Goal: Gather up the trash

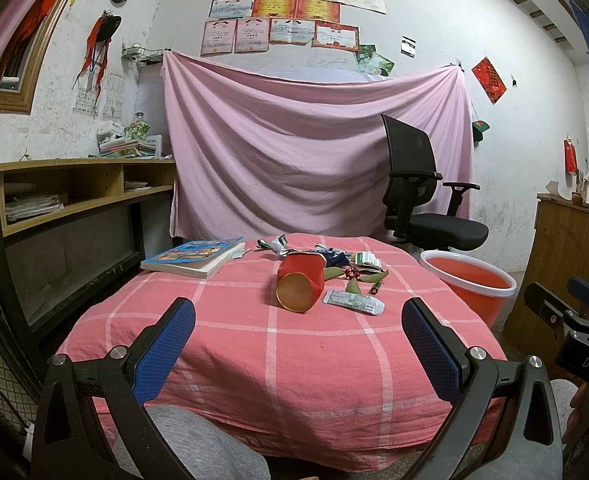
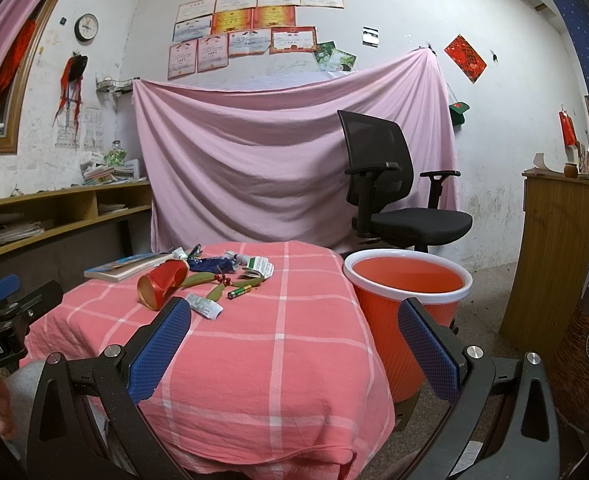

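A red paper cup lies on its side on the pink checked tablecloth; it also shows in the right wrist view. Around it lie a white wrapper, green leaves, a battery, red berries and crumpled wrappers. An orange bin with a white rim stands on the floor right of the table. My left gripper is open and empty, short of the cup. My right gripper is open and empty, near the table's right edge.
A book lies at the table's far left. A black office chair stands behind the bin. A wooden shelf desk is on the left, a wooden cabinet on the right. A pink sheet hangs behind.
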A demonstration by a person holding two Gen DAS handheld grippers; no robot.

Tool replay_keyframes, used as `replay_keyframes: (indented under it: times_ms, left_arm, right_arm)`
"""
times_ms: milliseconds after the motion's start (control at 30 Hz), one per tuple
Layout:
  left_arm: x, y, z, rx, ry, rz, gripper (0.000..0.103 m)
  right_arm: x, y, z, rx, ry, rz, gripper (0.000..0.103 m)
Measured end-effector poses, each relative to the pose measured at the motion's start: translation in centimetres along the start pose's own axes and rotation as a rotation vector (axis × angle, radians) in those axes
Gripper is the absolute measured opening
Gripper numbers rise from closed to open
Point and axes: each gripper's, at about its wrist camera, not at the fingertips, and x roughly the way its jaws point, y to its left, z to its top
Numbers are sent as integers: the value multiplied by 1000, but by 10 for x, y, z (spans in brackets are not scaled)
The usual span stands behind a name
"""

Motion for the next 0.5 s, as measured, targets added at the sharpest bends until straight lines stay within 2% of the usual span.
replay_keyframes:
  times_ms: [500]
  left_arm:
    - [8, 3, 7, -21, 15, -8, 101]
  right_arm:
    - [3, 4, 0, 19, 6, 15, 103]
